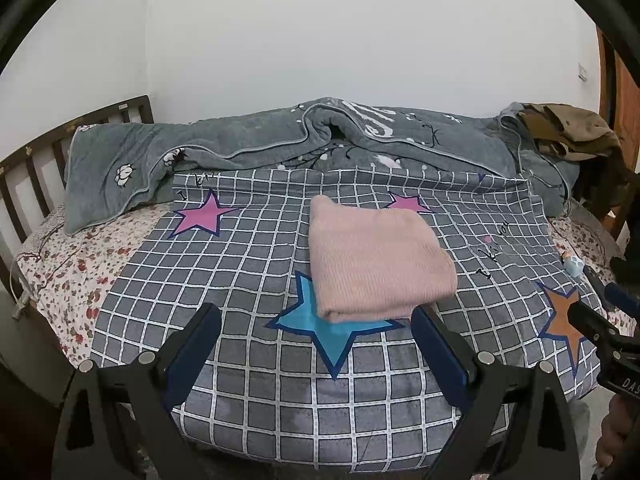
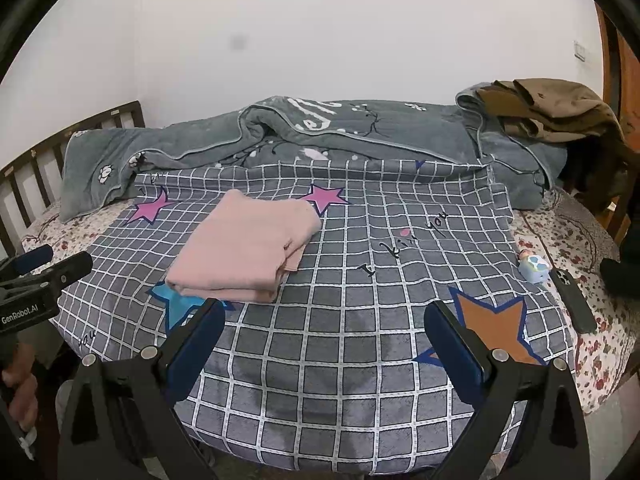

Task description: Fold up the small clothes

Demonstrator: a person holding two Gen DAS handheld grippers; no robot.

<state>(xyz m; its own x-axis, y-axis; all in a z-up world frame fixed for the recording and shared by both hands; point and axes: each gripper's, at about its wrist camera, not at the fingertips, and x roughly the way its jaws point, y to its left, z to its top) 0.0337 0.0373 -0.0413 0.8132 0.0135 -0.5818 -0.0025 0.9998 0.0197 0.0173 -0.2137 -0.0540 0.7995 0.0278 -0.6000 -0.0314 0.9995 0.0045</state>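
Observation:
A pink knit garment (image 1: 376, 256) lies folded into a neat rectangle on the grey checked sheet (image 1: 248, 272) with stars; it also shows in the right wrist view (image 2: 244, 248). My left gripper (image 1: 316, 316) is open and empty, held just in front of the garment's near edge, apart from it. My right gripper (image 2: 324, 316) is open and empty, to the right of the garment over the bare sheet (image 2: 360, 280). The right gripper shows at the right edge of the left wrist view (image 1: 596, 312), and the left gripper at the left edge of the right wrist view (image 2: 44, 268).
A rumpled grey blanket (image 1: 280, 140) lies along the wall. Brown clothes (image 2: 552, 112) are piled at the back right. A small blue toy (image 2: 534, 268) and a dark phone (image 2: 572, 300) lie on the floral bedsheet (image 2: 580, 240) at right. A wooden headboard (image 1: 48, 152) stands at left.

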